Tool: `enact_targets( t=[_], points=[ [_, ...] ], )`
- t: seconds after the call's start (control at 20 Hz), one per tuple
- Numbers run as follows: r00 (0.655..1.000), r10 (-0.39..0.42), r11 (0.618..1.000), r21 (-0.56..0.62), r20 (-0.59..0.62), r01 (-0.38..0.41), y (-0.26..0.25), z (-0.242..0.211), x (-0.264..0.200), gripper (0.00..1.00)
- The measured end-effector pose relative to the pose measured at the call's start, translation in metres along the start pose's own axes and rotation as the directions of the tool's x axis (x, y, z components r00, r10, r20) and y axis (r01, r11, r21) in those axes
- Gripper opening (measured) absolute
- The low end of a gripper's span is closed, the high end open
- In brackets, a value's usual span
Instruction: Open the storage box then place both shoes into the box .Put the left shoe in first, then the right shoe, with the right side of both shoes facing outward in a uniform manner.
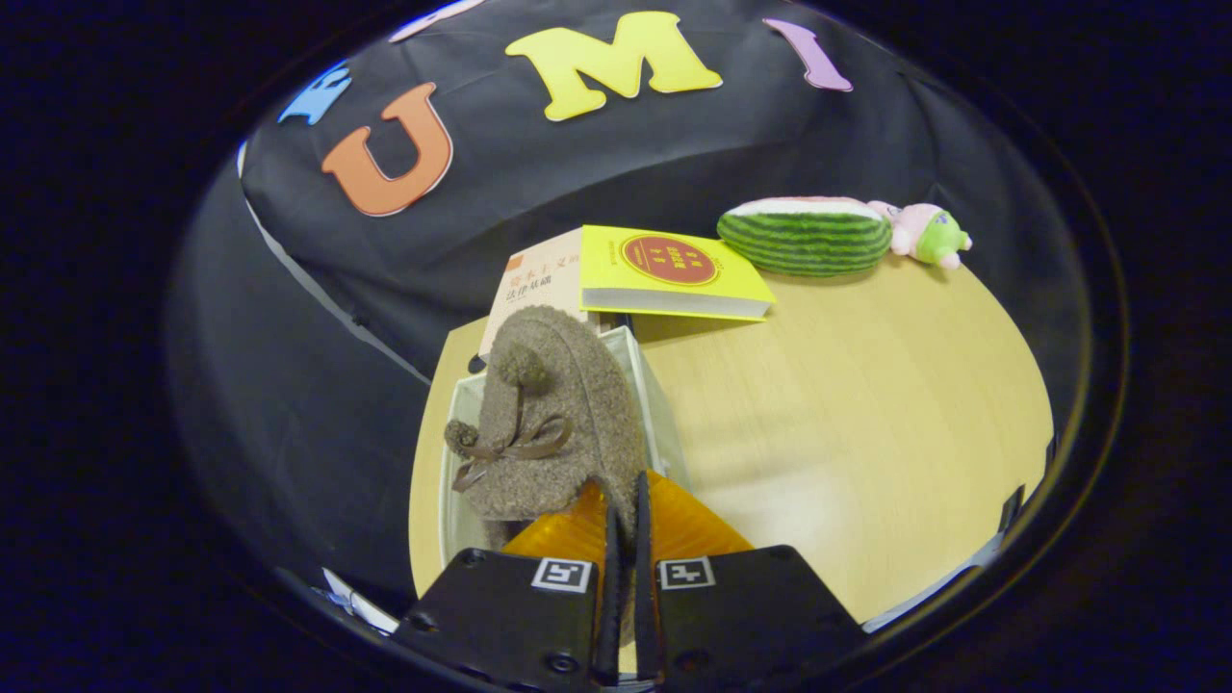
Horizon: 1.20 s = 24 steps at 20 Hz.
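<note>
Gripper view: the gripper (626, 520) sits at the bottom centre of the frame, and its fingers are pinched almost together, only a thin slit between them. They grip the rear edge of a fuzzy brown shoe (563, 423), which stands up from them toward the middle of the frame, a bow and pompom on its face. The shoe hangs in or just over the box (450, 481), a pale open container left of centre; its white rim shows to the left of the shoe and along the right of it. Whether the sole touches the box floor, I cannot tell. Which shoe of the pair this is, I cannot tell either.

Beyond the box, upper centre, a yellow book (674, 274) lies across a pale book (534, 279). Further to the upper right sit a watermelon toy (807, 236) and a small pink toy (924, 234). The tabletop (866, 433) spreads bare to the right.

Now the risks, as I judge them. The grip is on a thin slice of soft fleece, so the shoe could slip out and drop crooked. It also leans toward the right wall of the box; let go now and it could tip over that rim, or land flat and take the room the other shoe needs. A twist of the wrist on release would turn the wrong side outward. And pushing down hard could shove the light box into the books just behind it.
</note>
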State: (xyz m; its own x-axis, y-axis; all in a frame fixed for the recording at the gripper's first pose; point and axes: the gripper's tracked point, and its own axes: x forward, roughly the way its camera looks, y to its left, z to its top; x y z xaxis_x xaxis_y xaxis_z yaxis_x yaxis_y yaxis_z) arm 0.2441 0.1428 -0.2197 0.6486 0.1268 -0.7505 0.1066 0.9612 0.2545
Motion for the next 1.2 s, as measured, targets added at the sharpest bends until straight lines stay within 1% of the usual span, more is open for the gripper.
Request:
enact_targets(
  t=[0.05, 0.1, 0.15, 0.35, 0.5, 0.7, 0.85, 0.95, 1.05, 1.1, 1.2],
  points=[
    [1.0, 0.005, 1.0, 0.005, 0.005, -0.005, 0.0, -0.002, 0.002, 0.13],
    [1.0, 0.023, 1.0, 0.008, 0.006, -0.023, 0.004, -0.005, 0.005, 0.18],
    [1.0, 0.026, 1.0, 0.005, 0.007, -0.026, 0.004, -0.006, 0.002, 0.22],
    [0.996, 0.003, 0.999, -0.044, 0.095, 0.002, 0.003, 0.004, -0.014, 0.7],
    [0.989, -0.002, 0.996, -0.086, 0.149, 0.015, 0.003, 0.009, -0.032, 1.0],
    [0.979, 0.006, 0.99, -0.136, 0.204, 0.022, 0.002, 0.01, -0.056, 1.0],
    [0.96, 0.008, 0.985, -0.166, 0.281, 0.041, -0.003, 0.019, -0.081, 1.0],
    [0.932, 0.009, 0.978, -0.196, 0.362, 0.066, -0.006, 0.029, -0.103, 1.0],
    [0.899, -0.002, 0.969, -0.22, 0.439, 0.109, -0.011, 0.037, -0.127, 1.0],
    [0.887, -0.014, 0.965, -0.226, 0.462, 0.133, -0.014, 0.037, -0.137, 1.0],
    [0.864, -0.002, 0.957, -0.249, 0.504, 0.147, -0.012, 0.036, -0.156, 1.0]
  ],
)
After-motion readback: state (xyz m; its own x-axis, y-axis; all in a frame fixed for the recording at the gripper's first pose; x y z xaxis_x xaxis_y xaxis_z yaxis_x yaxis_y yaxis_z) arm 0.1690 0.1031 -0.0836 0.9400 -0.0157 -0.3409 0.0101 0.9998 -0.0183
